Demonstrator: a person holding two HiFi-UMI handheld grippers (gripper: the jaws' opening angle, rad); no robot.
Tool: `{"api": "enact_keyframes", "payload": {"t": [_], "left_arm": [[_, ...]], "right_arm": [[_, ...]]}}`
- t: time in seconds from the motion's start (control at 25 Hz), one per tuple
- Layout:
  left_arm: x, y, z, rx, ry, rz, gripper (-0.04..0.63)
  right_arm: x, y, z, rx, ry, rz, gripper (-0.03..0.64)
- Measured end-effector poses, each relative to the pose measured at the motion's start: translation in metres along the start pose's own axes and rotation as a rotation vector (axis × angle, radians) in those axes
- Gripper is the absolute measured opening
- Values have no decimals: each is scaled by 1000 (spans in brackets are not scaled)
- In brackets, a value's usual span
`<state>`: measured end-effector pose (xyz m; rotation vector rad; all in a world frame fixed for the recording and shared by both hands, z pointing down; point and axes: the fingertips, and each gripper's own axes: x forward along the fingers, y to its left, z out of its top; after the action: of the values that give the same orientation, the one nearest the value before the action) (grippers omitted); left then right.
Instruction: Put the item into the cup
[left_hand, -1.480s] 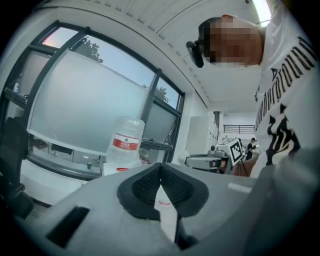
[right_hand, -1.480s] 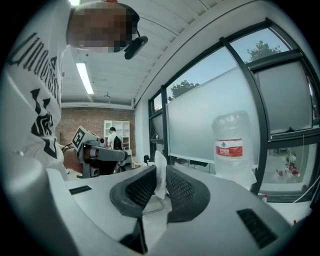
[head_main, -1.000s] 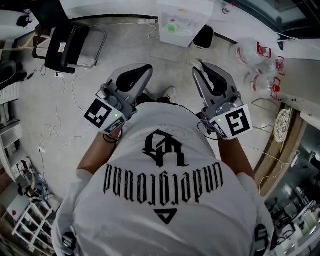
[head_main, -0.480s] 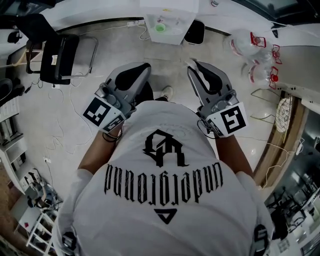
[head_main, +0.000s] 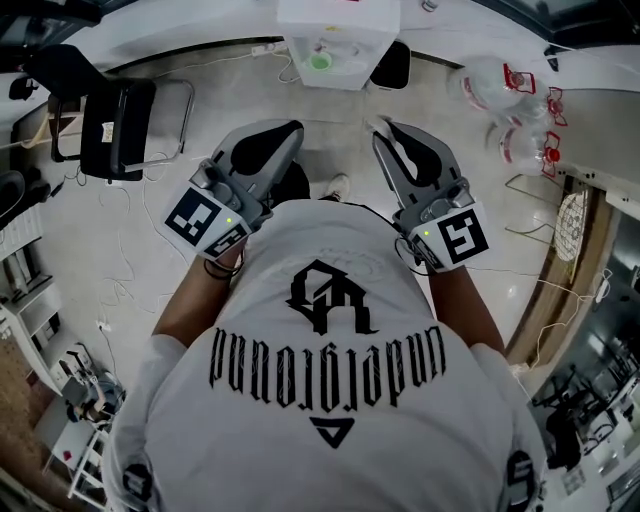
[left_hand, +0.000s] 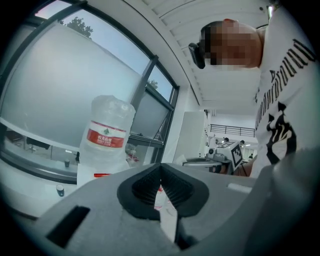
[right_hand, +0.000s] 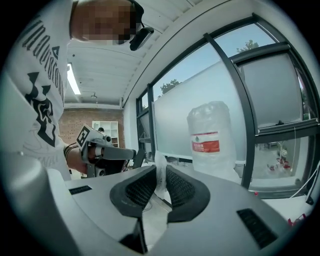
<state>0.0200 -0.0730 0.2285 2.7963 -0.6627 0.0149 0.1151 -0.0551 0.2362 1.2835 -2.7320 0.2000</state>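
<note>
Here, ahead of the shirt (head_main: 330, 400), the left claw (left_hand: 161, 168) is closed, empty; the right claw (right_hand: 160, 174) pinches a thin white item (right_hand: 160, 162).

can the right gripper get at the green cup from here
Probably not yet: the right gripper, gripping a clear crinkly item, is well short of the green cup; only floor lies between.

Upside-down "underground" in gothic letters, on shirt (head_main: 330, 410); water jug (left_hand: 107, 131) has red label, print illegible

Matt grey plastic on left hand-held gripper (head_main: 289, 131) and right hand-held gripper (head_main: 384, 129), ribbed black pads (right_hand: 183, 192); clear glossy plastic jug (right_hand: 210, 137); filmy translucent item (right_hand: 160, 175); white cloth shirt (head_main: 330, 410).
</note>
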Motion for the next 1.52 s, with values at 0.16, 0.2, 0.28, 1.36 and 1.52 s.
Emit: {"api": "enact_keyframes", "payload": {"t": [0.16, 0.2, 0.28, 1.36, 1.52], "left_arm": [[1, 29, -2, 3, 19, 1, 14], [1, 37, -4, 3, 26, 1, 14], [2, 52, -7, 5, 41, -1, 14], [37, 201, -132, 4, 233, -94, 14], [41, 215, -158, -5, 250, -114, 14]], "right_arm": [[26, -10, -3, 15, 15, -11, 63], [33, -12, -4, 21, 19, -14, 64], [47, -16, -8, 34, 26, -21, 64], [191, -70, -178, 130, 263, -65, 63], [212, -76, -215, 138, 296, -77, 63]]}}
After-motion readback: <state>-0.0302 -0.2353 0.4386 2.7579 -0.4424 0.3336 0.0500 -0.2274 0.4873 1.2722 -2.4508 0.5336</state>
